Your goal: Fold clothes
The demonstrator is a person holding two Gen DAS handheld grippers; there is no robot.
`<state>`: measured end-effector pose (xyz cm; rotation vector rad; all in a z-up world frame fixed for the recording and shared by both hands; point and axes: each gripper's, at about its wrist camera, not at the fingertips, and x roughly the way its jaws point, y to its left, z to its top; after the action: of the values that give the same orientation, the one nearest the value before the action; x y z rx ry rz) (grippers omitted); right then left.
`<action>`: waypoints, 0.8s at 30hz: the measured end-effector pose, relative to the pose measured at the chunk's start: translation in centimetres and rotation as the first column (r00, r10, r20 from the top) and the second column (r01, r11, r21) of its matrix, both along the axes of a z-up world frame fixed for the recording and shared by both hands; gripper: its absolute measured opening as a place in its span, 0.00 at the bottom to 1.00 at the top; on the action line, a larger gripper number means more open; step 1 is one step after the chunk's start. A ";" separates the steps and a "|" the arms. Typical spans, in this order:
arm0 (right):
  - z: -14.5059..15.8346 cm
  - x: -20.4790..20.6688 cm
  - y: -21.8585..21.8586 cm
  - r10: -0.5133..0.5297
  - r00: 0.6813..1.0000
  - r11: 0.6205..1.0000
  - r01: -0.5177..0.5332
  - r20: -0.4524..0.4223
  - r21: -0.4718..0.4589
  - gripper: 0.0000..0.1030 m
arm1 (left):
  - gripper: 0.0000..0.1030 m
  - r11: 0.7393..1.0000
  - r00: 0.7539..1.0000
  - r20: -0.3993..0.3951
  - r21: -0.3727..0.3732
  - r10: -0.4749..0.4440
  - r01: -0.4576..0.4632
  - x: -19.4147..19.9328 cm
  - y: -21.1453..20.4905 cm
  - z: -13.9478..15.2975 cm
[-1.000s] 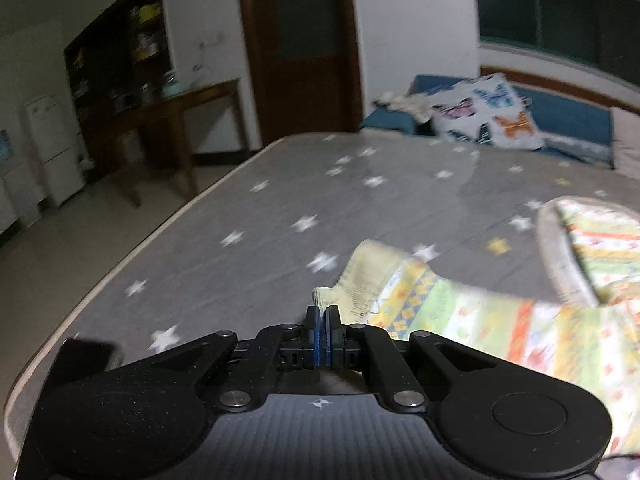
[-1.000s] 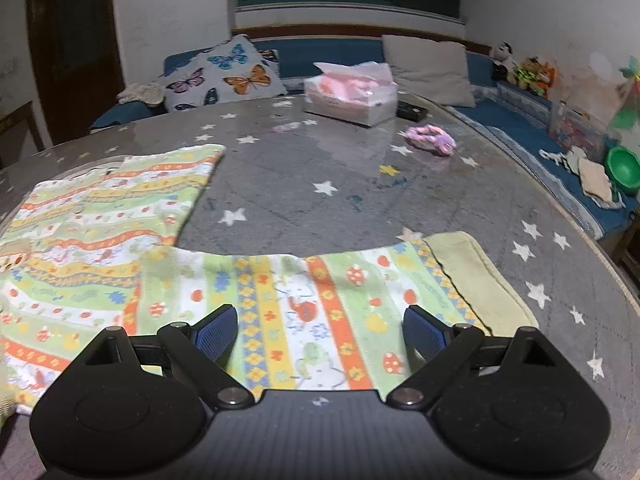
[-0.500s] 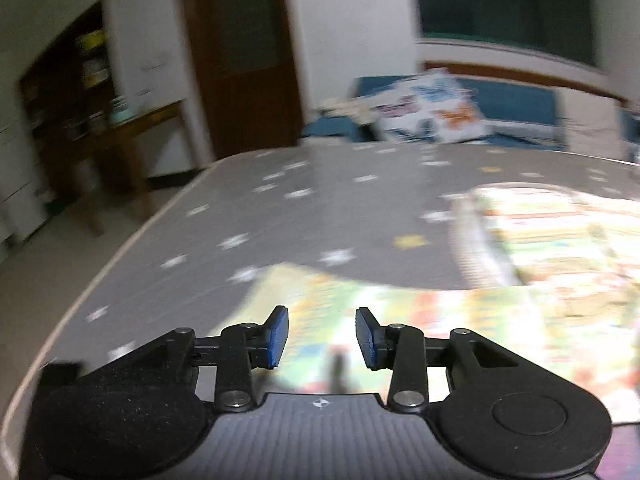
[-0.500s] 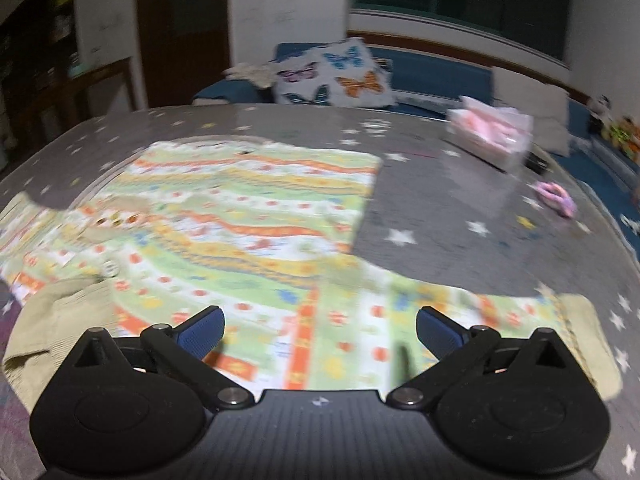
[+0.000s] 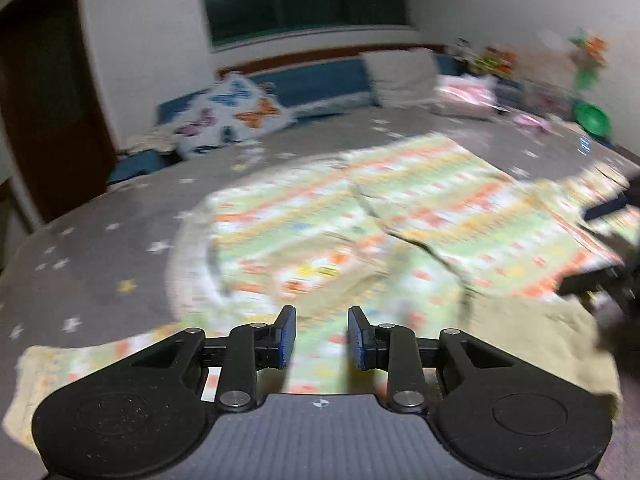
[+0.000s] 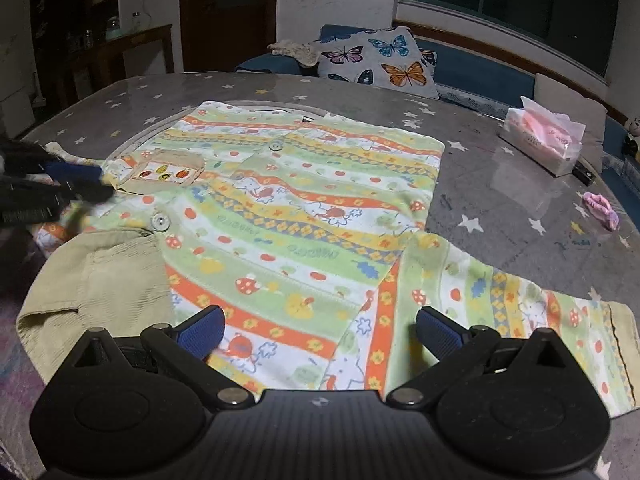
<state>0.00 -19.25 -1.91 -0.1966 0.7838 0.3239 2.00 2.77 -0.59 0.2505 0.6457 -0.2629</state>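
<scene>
Left gripper: a small gap between the blue pads, nothing held. Shut tight on the cuff of a sleeve one second ago. Let go since then, opened up, and just now closing a little again, with nothing in between. Swung round too: pointed at bare table and a door back then, now pointing across the shirt. Very blurry picture on this side.

Right gripper: pads spread very wide, nothing held. Wide before as well, now a bit wider. Aimed at only the right sleeve a second ago, now looking over most of the shirt.

Shirt lying flat and spread out on the grey table with stars, front side up, two buttons showing. Green, orange and yellow stripes with little mushrooms and elephants. Just ahead of and under both grippers.

Right sleeve stretched out to the right of the shirt, near the right pad of the right gripper. Left sleeve lying out to the left of the shirt, beside the left gripper, no longer pinched. Beige part at the near left corner of the shirt.

Tissue box well past the shirt on the right. Butterfly pillow far behind the shirt.
</scene>
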 end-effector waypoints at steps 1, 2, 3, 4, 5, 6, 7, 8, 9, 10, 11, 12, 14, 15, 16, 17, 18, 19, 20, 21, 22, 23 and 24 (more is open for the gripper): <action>0.3 -0.2 0.1 0.005 1.000 1.000 -0.005 0.004 0.003 0.99 | 0.30 1.000 1.000 0.008 0.009 -0.025 0.025 -0.6 -0.5 -0.3; 0.6 -0.4 0.2 0.015 1.000 1.000 -0.015 0.008 0.010 0.98 | 0.27 0.999 0.999 0.017 0.018 -0.049 0.049 -1.1 -1.0 -0.6; 0.9 -0.6 0.3 0.026 1.000 0.999 -0.026 0.011 0.019 0.98 | 0.27 0.997 0.997 0.027 0.026 -0.067 0.067 -1.5 -1.6 -0.7; 1.3 -0.7 0.5 0.038 0.999 0.999 -0.038 0.014 0.028 0.95 | 0.27 0.996 0.996 0.033 0.029 -0.086 0.085 -1.9 -1.8 -0.7; 1.6 -0.9 0.7 0.051 0.999 0.998 -0.052 0.014 0.040 0.90 | 0.27 0.995 0.995 0.035 0.029 -0.094 0.093 -2.1 -1.9 -0.7; 1.9 -1.1 1.0 0.068 0.998 0.996 -0.068 0.012 0.056 0.89 | 0.27 0.994 0.994 0.037 0.028 -0.102 0.101 -2.3 -2.0 -0.7; 2.2 -1.3 1.3 0.085 0.996 0.994 -0.086 0.010 0.073 0.87 | 0.27 0.994 0.994 0.038 0.023 -0.104 0.103 -2.3 -1.9 -0.6; 2.4 -1.6 1.7 0.105 0.994 0.990 -0.105 0.008 0.089 0.83 | 0.28 0.995 0.994 0.037 0.014 -0.100 0.099 -2.2 -1.7 -0.6; 2.6 -1.8 2.1 0.128 0.992 0.986 -0.128 0.005 0.102 0.81 | 0.28 0.996 0.995 0.035 0.002 -0.094 0.094 -2.1 -1.5 -0.5; 2.7 -2.1 2.5 0.153 0.988 0.982 -0.153 0.002 0.114 0.79 | 0.29 0.996 0.996 0.031 -0.013 -0.087 0.087 -2.0 -1.2 -0.4; 2.7 -2.3 3.0 0.179 0.984 0.977 -0.177 -0.003 0.122 0.77 | 0.28 0.996 0.996 0.028 -0.024 -0.080 0.081 -2.0 -0.9 -0.3; 2.7 -2.6 3.5 0.205 0.979 0.971 -0.202 -0.008 0.128 0.72 | 0.28 0.997 0.997 0.027 -0.032 -0.074 0.075 -1.9 -0.8 -0.2; 2.3 -3.0 5.0 0.255 0.967 0.959 -0.251 -0.015 0.128 0.62 | 0.28 0.997 0.997 0.028 -0.045 -0.067 0.068 -1.8 -0.5 0.0; 2.0 -3.2 5.6 0.274 0.962 0.955 -0.269 -0.020 0.123 0.59 | 0.28 0.996 0.997 0.030 -0.054 -0.066 0.068 -1.8 -0.4 0.1; 1.7 -3.3 6.2 0.290 0.957 0.951 -0.286 -0.024 0.117 0.55 | 0.28 0.996 0.997 0.031 -0.063 -0.067 0.068 -1.7 -0.4 0.2; 1.4 -3.4 6.8 0.306 0.951 0.947 -0.302 -0.028 0.110 0.46 | 0.28 0.995 0.997 0.032 -0.070 -0.067 0.070 -1.6 -0.4 0.3; 1.1 -3.5 7.2 0.319 0.947 0.944 -0.315 -0.028 0.102 0.41 | 0.28 0.995 0.997 0.032 -0.076 -0.069 0.071 -1.5 -0.4 0.4; 0.9 -3.6 7.5 0.325 0.945 0.942 -0.321 -0.027 0.094 0.29 | 0.28 0.994 0.997 0.033 -0.078 -0.069 0.072 -1.4 -0.4 0.5; 0.7 -3.7 7.6 0.322 0.946 0.944 -0.319 -0.023 0.086 0.22 | 0.28 0.994 0.997 0.034 -0.081 -0.070 0.072 -1.2 -0.4 0.5; 0.8 -3.7 7.5 0.317 0.948 0.945 -0.314 -0.020 0.089 0.15 | 0.28 0.994 0.997 0.031 -0.084 -0.068 0.070 -1.0 -0.4 0.5; 1.1 -3.7 7.2 0.309 0.951 0.947 -0.306 -0.014 0.101 0.05 | 0.28 0.994 0.998 0.025 -0.090 -0.065 0.067 -0.8 -0.3 0.4; 1.5 -3.7 6.8 0.296 0.955 0.949 -0.293 -0.007 0.120 0.05 | 0.28 0.993 0.998 0.019 -0.096 -0.062 0.064 -0.6 -0.2 0.4; 2.0 -3.6 6.2 0.281 0.960 0.949 -0.278 -0.004 0.152 0.05 | 0.26 0.992 0.998 0.012 -0.105 -0.065 0.066 -0.4 -0.2 0.3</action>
<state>-3.63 -13.08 0.07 -0.1623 0.7535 0.6532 1.59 2.56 -0.30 0.1718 0.6137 -0.3577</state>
